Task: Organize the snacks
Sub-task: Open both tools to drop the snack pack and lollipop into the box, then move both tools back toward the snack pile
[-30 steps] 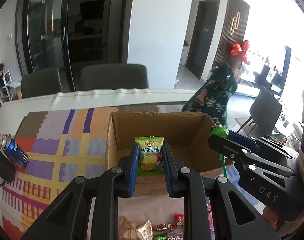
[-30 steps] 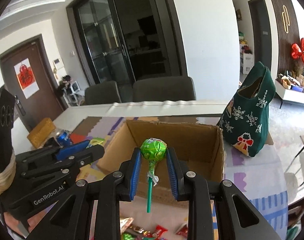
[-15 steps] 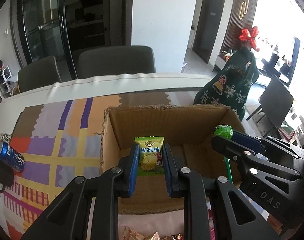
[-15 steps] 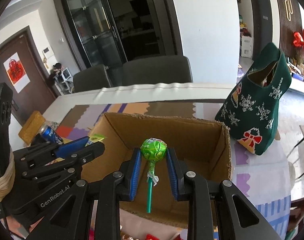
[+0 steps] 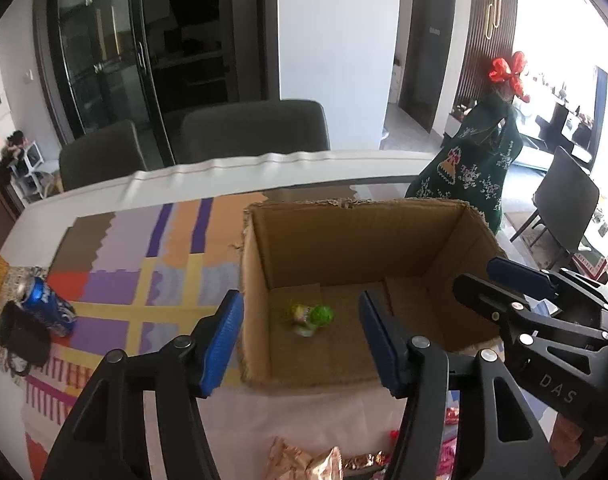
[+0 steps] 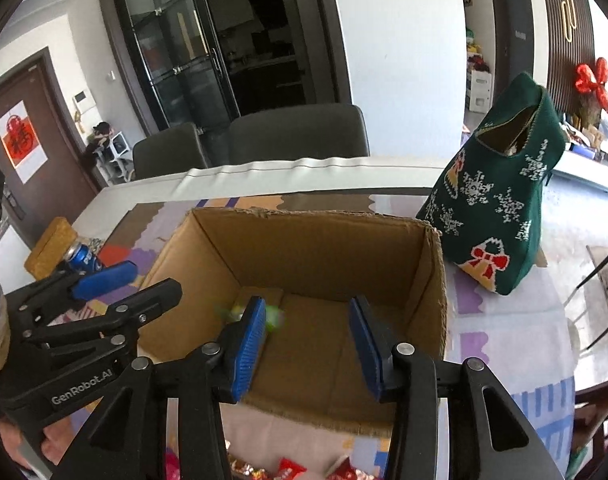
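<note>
While both jaws have just been opening, left gripper [image 5: 299, 344] and right gripper [image 6: 308, 344] stand empty over cardboard box [image 5: 404, 216] holding blurred green sweets [image 5: 310, 316]; cola can [image 5: 45, 310] left, green knitted bag [image 6: 500, 208] right.

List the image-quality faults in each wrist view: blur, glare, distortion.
Left wrist view: the green and yellow snacks on the floor of the brown cardboard box are smeared by motion blur; the window area at right is blown out; fisheye bends the white table edge. Right wrist view: the snacks are a green blur beside a blue pad; the dark corners are vignetted.
</note>
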{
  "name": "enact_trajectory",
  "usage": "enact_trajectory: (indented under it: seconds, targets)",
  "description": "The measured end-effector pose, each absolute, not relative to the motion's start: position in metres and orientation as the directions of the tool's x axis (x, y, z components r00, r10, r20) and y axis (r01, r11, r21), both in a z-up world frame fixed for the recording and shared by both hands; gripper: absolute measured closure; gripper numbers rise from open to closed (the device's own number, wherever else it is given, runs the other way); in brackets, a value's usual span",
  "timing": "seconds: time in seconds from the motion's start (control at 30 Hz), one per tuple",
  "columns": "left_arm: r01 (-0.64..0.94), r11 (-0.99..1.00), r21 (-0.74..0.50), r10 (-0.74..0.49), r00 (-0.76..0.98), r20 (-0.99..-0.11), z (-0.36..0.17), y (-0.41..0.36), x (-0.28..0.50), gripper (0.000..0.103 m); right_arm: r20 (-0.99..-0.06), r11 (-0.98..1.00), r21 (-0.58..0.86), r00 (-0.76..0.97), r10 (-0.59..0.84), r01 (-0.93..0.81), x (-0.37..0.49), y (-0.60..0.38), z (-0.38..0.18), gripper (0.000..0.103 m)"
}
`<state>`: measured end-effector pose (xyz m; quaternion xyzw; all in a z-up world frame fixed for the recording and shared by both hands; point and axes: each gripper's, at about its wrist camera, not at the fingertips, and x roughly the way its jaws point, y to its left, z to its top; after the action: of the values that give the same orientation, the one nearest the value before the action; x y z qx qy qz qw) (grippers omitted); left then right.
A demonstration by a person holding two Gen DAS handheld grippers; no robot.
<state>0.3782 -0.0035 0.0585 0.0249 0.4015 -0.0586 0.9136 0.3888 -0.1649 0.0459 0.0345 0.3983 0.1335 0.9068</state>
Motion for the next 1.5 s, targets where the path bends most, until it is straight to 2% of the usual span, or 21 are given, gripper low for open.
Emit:
enact_trajectory:
  seconds: [0.33, 1.0, 1.5]
  targets:
    - [0.139, 0.989, 0.044, -0.071, 0.720, -0.691, 0.076, 0.006, 0.309, 0.034, -0.686, 0.959, 0.146, 0.673, 0.276, -0.244, 0.333, -0.163, 0.065, 0.059]
    - [0.098, 0.994, 0.057, -0.035, 0.741, -0.670, 0.064, 0.029, 0.213, 0.027, -0.707, 0.958, 0.161, 0.650, 0.280, -0.237, 0.240, -0.147, 0.047, 0.058]
    - [0.091, 0.996, 0.011, -0.051, 0.654, -0.754, 0.014, 0.034, 0.184, 0.027, -0.775, 0.954, 0.159, 0.566, 0.280, -0.254, 0.205, -0.139, 0.010, 0.058]
